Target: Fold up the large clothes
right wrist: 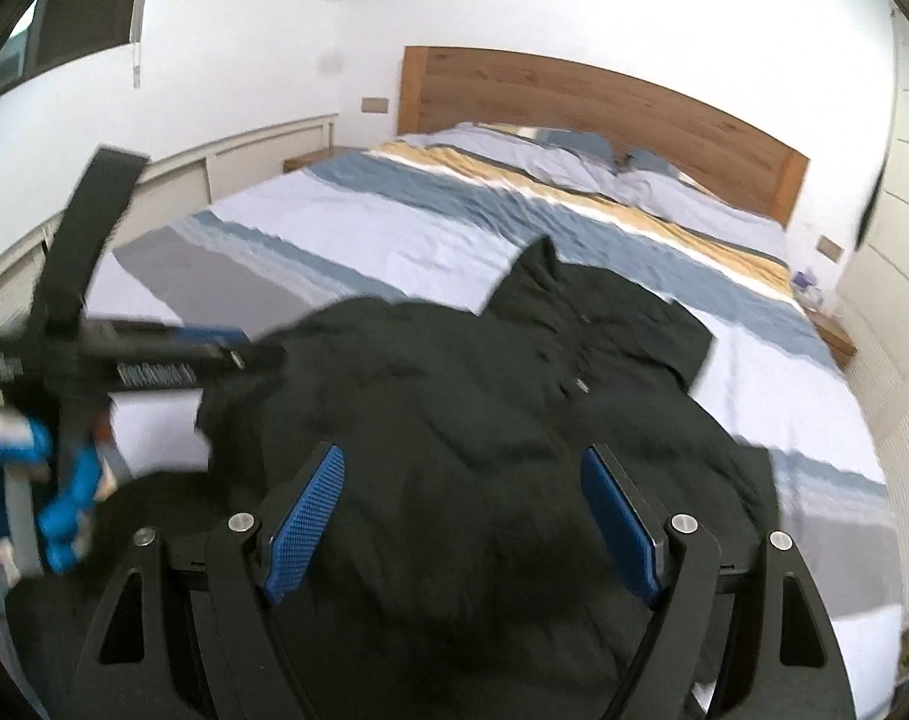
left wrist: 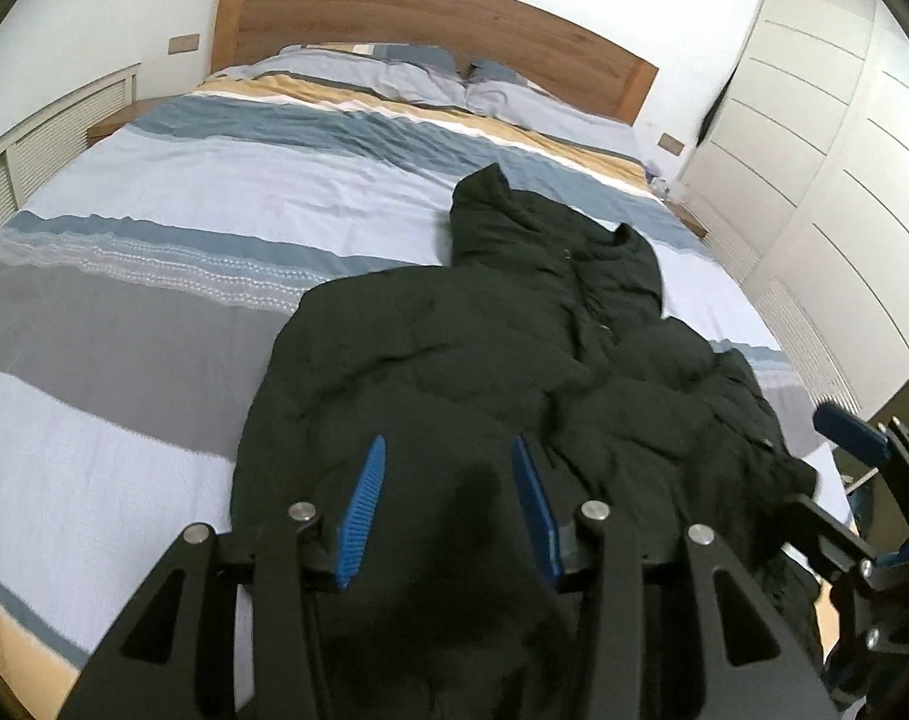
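Note:
A dark puffy hooded jacket [left wrist: 514, 348] lies spread on the striped bed, hood toward the headboard. My left gripper [left wrist: 448, 450] hovers over the jacket's near hem, its blue pads [left wrist: 367, 492] partly apart with no cloth pinched between them. In the right wrist view the same jacket [right wrist: 454, 384] fills the middle. My right gripper [right wrist: 463, 462] stands wide open above the jacket's near part, not touching it. The left gripper [right wrist: 214, 351] shows blurred at the jacket's left edge there. The right gripper's blue fingertip [left wrist: 850, 438] shows at the jacket's right side in the left wrist view.
The jacket rests on a bed with a striped duvet [left wrist: 184, 228], two pillows [left wrist: 394, 78] and a wooden headboard [left wrist: 424, 6]. White wardrobe doors [left wrist: 826, 150] run along the right. A low white cabinet [right wrist: 154, 180] lines the left wall.

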